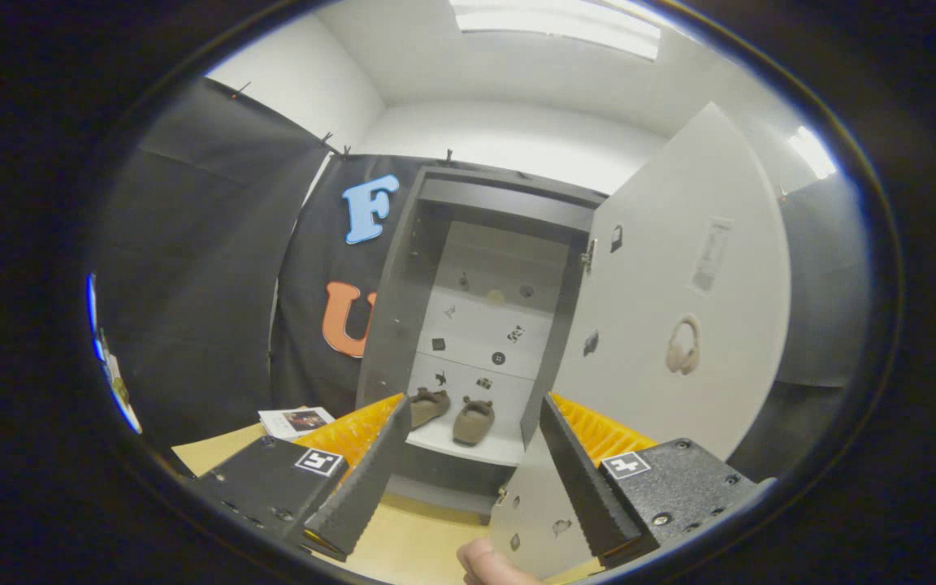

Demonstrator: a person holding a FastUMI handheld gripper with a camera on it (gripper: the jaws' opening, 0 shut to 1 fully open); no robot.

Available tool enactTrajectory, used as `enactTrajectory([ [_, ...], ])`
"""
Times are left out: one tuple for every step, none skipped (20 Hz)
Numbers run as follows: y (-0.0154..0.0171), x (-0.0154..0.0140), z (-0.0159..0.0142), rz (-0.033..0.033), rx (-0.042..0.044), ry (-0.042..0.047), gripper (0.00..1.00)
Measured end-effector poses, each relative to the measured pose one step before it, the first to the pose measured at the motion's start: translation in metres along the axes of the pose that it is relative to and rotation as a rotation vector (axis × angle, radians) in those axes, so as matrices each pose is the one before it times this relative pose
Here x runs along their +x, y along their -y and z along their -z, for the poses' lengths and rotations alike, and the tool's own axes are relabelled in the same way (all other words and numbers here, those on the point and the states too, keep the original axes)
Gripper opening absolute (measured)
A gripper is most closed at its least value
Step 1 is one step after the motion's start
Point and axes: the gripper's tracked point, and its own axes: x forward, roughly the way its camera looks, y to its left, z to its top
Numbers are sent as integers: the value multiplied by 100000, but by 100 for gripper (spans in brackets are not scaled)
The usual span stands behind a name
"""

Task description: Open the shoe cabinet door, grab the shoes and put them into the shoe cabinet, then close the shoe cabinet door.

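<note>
The shoe cabinet (403,268) stands ahead against the booth wall, dark grey with a pale inner back. Its white door (679,325) is swung wide open to the right, and its lower edge reaches down beside my right finger. Two brown shoes (452,413) sit side by side on the white bottom shelf (468,445) inside the cabinet, just beyond my fingertips. My gripper (468,426) is open, with nothing between its fingers. The left finger (366,479) and right finger (578,479) frame the shelf.
A person's fingertip (488,565) shows at the bottom by the door's lower edge. A printed sheet (296,421) lies on the pale wooden floor (411,544) left of the cabinet. Black cloth hangs at left.
</note>
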Motion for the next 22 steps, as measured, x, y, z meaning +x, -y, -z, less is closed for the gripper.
enactTrajectory([
  [957, -1162, 534, 511, 261, 453, 100],
  [826, -977, 629, -124, 473, 397, 100],
  [775, -965, 903, -285, 1052, -717, 100],
  [854, -963, 801, -291, 805, -620, 100],
  [1089, -922, 585, 670, 1166, -125, 100],
  [1006, -678, 478, 775, 902, 369, 100],
  [805, -692, 490, -148, 1417, 232, 100],
  [892, -592, 611, 492, 1305, -36, 100],
  [1182, -586, 688, 588, 1671, 234, 100],
  [1158, -341, 623, 981, 1998, 136, 100],
  [1062, -276, 789, 409, 2132, -76, 100],
  [943, -102, 537, -354, 1557, 43, 100],
  [1100, 37, 423, 207, 1552, 168, 100],
  [1164, 197, 175, 256, 1402, 443, 100],
  [1198, 319, 135, 525, 1289, 485, 100],
  [1086, 436, 4, -176, 1131, 790, 100],
  [857, 681, 328, -91, 867, 183, 100],
  [-30, 466, 211, -5150, 871, -318, 100],
  [-539, -535, -708, -4891, 1830, 2061, 100],
  [121, 498, 178, -3318, 1537, 491, 97],
  [690, 659, 569, -488, 1815, 1389, 97],
  [1044, 401, 613, 2081, -995, -1436, 100],
])
